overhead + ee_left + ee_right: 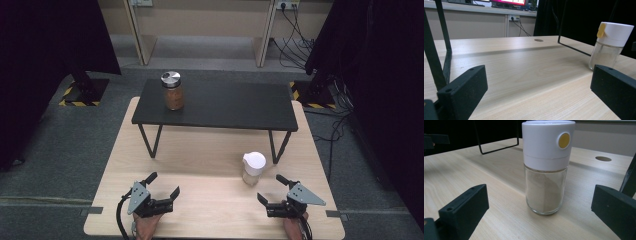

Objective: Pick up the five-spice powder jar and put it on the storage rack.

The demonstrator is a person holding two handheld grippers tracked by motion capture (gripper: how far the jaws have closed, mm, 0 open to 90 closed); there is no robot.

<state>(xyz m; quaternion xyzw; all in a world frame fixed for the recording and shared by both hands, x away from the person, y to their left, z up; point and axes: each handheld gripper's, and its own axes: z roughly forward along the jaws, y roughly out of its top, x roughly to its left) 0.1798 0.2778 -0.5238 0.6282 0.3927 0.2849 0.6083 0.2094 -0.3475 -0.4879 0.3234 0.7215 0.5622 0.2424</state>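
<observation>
From the high view I see the pale wooden surface [210, 150] with a black raised shelf [215, 105] standing on it. A metal-lidded glass jar [172, 90] of orange-brown contents stands upright on the shelf's left end. A white-capped shaker [253, 168] stands upright on the surface just in front of the shelf's right leg. My left gripper [161, 190] and right gripper [270, 192] rest near the front edge, both with jaws apart.

In the left gripper view, my jaws stand wide apart with nothing between them; the shaker [610, 46] is off to the right, well ahead.

In the right gripper view the shaker [547, 166] stands upright between my spread jaws, untouched, with a yellow button on its cap and what may be pale powder inside. I read no label.
</observation>
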